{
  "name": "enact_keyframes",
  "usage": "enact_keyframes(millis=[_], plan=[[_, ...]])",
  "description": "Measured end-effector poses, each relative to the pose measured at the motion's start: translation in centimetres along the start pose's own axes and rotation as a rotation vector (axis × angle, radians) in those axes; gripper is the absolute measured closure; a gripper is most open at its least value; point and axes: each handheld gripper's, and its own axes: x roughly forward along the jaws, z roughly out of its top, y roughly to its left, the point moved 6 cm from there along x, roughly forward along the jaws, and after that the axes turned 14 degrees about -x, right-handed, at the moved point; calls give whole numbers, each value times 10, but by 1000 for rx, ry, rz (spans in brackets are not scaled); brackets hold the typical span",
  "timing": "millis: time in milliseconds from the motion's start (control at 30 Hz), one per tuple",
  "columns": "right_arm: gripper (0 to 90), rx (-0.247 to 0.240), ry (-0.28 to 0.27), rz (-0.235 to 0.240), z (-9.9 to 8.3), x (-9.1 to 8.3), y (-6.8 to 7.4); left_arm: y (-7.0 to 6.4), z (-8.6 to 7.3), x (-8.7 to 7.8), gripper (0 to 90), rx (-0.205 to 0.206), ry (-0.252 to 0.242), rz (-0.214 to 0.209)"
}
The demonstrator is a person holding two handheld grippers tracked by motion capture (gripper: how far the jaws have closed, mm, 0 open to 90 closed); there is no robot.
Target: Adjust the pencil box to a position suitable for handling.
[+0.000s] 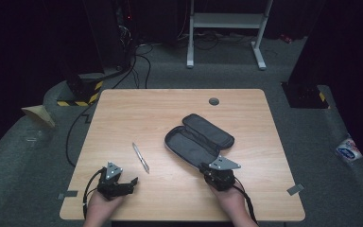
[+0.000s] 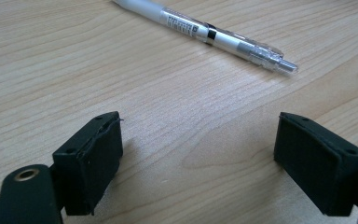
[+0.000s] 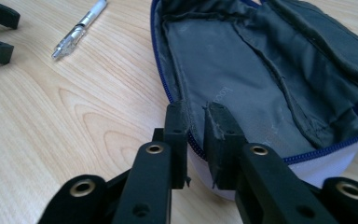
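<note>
Jaws of the right gripper (image 3: 196, 116) pinch the near rim of the open dark grey fabric pencil case (image 3: 242, 74) with its blue zip, which lies unzipped on the light wooden table (image 1: 123, 113) right of centre. Near the left gripper (image 2: 198, 144), whose jaws stand wide apart holding nothing, lies the white and clear plastic pen (image 2: 214, 35), left of the case.

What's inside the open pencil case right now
The pencil case lies unzipped, showing bare grey lining and a flat inner flap; nothing loose lies in it. Whatever sits under that flap is covered. The pen lies outside on the table.
</note>
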Motion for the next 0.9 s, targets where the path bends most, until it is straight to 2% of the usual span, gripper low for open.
enact_keyframes(millis=[33, 100, 133, 167, 267, 333, 433, 633, 900], plan=[[744, 20, -8, 14, -2, -2, 0, 0, 0, 0, 157, 0, 0, 1], [732, 27, -15, 19, -3, -3, 0, 0, 0, 0, 162, -2, 0, 1], [727, 25, -18, 21, -4, -5, 0, 0, 0, 0, 162, -4, 0, 1], [715, -4, -10, 21, -5, -6, 0, 0, 0, 0, 165, -6, -1, 2], [713, -7, -8, 23, -6, -7, -1, 0, -1, -1, 170, -8, -2, 3], [704, -25, 3, 20, -9, -7, -1, 0, -1, -1, 175, -9, -4, 8], [694, -10, 0, 14, -9, -10, -3, -1, -1, -2, 180, -12, -8, 8], [665, -18, 15, -3, -10, -12, -5, -1, -4, -5, 186, -5, -5, 6], [568, 25, -10, 14, -8, -21, -8, -1, -3, -4, 185, -3, -5, -1]])
